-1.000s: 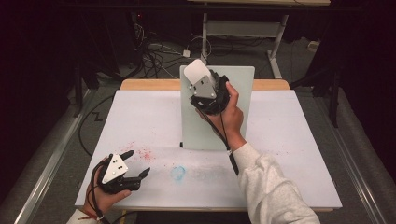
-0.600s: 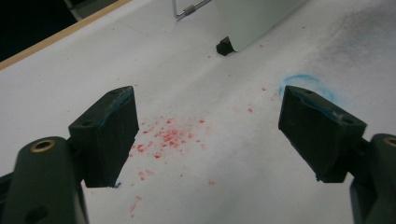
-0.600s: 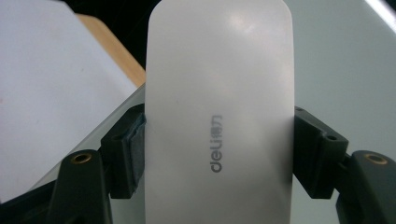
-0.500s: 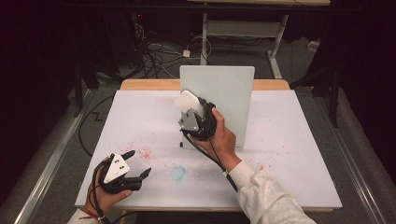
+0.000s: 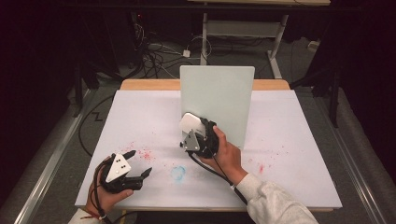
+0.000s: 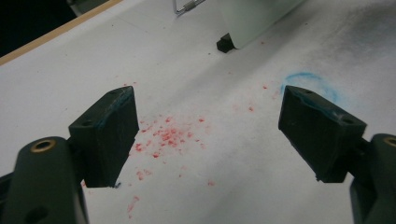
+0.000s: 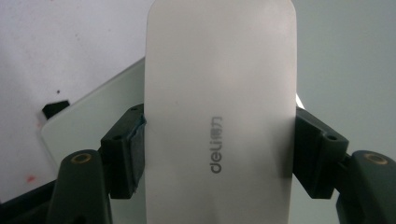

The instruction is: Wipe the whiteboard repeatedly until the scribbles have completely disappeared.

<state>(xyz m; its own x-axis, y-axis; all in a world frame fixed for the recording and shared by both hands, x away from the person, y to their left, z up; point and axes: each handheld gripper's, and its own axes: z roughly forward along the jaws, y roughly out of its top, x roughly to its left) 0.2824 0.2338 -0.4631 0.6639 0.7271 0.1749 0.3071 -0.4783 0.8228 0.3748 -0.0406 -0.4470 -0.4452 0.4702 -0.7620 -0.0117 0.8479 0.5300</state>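
1. High view: right gripper (image 5: pixel 194 130) clamps a white eraser (image 5: pixel 190 123) near mid-desk, just before the upright board (image 5: pixel 217 105); bare desk (image 5: pixel 140 116) lies leftward. Left gripper (image 5: pixel 138 163) rests near the front-left corner.
2. Left gripper view: jaws wide, nothing between; red specks (image 6: pixel 166 137) below.
3. Right gripper view: both pads (image 7: pixel 128 156) press the eraser's (image 7: pixel 219 107) long edges.

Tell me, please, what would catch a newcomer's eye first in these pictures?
Most striking is the pale upright board standing at the middle of the white table, with the right gripper in front of it clamped on a white eraser marked "deli". Red specks and a blue chalky ring stain the table near the open left gripper.
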